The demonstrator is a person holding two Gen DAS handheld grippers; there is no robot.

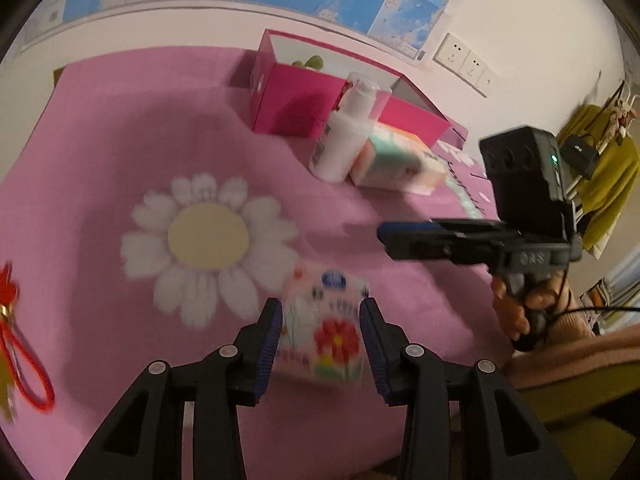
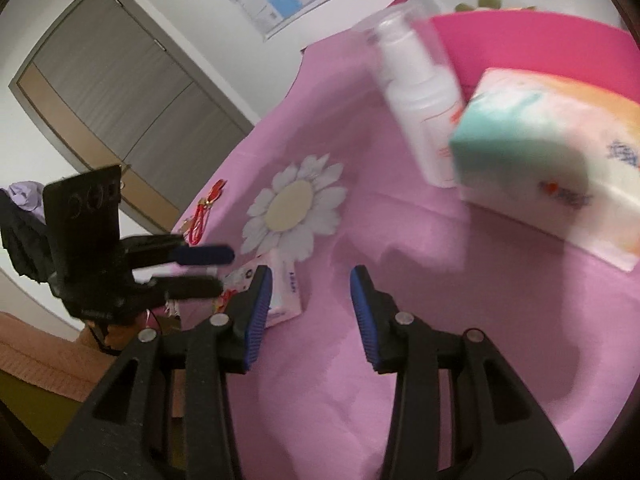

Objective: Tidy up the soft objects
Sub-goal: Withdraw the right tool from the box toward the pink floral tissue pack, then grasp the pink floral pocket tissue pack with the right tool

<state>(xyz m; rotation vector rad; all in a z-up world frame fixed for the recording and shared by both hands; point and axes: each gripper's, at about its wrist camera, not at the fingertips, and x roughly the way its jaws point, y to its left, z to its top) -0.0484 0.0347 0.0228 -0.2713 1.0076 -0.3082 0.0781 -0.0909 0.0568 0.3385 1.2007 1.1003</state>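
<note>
A small pink tissue pack (image 1: 328,332) with a red flower print lies on the pink cloth. My left gripper (image 1: 321,304) stands open astride it, with a blue pad close to each side of the pack, which is blurred like the cloth. In the right wrist view the same pack (image 2: 286,292) lies just beyond the left gripper (image 2: 226,271). My right gripper (image 2: 311,270) is open over bare cloth with nothing between its fingers, and it reaches in from the right (image 1: 384,236). A larger tissue pack (image 2: 552,160) lies ahead of it to the right.
A white pump bottle (image 1: 344,136) leans on the larger tissue pack (image 1: 400,164) in front of an open pink box (image 1: 320,108) holding something green. A red cord ornament (image 1: 24,360) lies at the left. The cloth shows a white daisy (image 1: 208,236).
</note>
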